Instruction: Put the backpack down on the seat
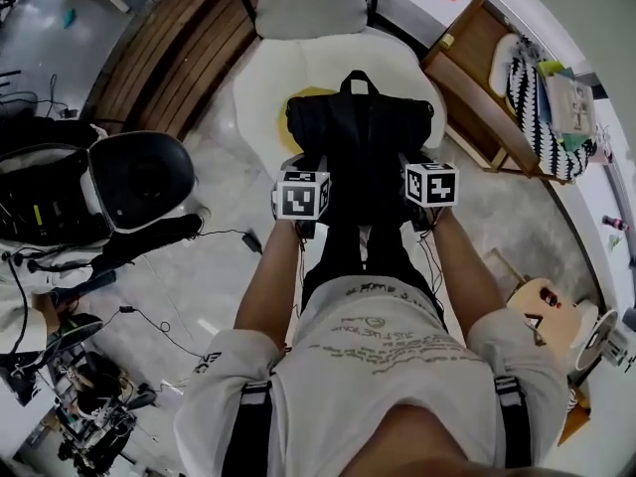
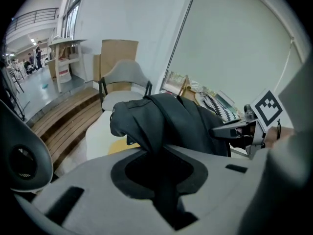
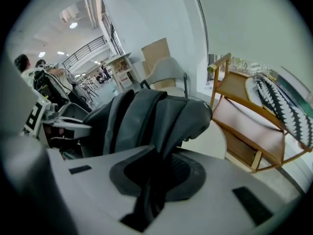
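Left gripper: jaws drawn nearly together, pinching a fold of dark fabric from the backpack, which runs down into the slot between them. Right gripper: same state, jaws clamped on a second fold of the pack, with no gap showing beside the cloth. Marker cubes: one on each gripper, level with one another in the head view, left at 9 o'clock of the pack's lower part, right at 3 o'clock. Left forearm and right forearm: bare, stretched forward roughly side by side, grippers angled forward and steeply down. Backpack: black, upright between the two grippers, carry loop at its 12 o'clock end, body over the front half of the seat; whether its base touches the seat cannot be told. Seat: white, rounded, with a yellow patch at 9 o'clock of the pack. Chair back: grey, at 12 o'clock of the seat. Wooden rack: at 3 o'clock of the seat, carrying a black-and-white striped cushion.
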`<action>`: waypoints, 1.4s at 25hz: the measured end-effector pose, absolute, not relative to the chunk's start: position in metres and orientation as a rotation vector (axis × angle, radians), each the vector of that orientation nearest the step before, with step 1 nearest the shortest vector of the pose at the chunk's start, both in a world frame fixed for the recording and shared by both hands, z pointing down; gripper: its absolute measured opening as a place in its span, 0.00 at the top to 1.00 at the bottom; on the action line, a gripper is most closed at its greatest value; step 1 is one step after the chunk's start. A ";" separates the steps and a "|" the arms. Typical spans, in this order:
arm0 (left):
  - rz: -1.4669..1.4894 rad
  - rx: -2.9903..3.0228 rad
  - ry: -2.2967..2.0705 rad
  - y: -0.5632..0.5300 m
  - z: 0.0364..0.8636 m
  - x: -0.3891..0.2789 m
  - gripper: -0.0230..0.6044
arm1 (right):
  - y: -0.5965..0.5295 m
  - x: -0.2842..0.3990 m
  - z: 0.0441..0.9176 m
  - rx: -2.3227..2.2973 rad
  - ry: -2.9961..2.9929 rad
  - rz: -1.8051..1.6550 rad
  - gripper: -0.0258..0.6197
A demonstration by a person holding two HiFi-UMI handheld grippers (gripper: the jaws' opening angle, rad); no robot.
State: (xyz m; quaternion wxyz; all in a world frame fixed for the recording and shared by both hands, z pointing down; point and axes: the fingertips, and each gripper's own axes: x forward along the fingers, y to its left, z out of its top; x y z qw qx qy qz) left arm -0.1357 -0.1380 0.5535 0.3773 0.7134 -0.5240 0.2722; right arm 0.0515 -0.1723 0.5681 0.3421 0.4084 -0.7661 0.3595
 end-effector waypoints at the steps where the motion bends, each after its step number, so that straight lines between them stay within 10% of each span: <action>1: 0.712 1.823 -1.317 -0.141 0.565 -0.137 0.86 | -0.173 0.051 0.580 1.055 -1.971 0.941 0.87; 35: 1.037 1.770 -0.949 -0.174 0.888 -0.118 0.84 | -0.148 0.083 0.896 1.207 -1.521 1.377 0.87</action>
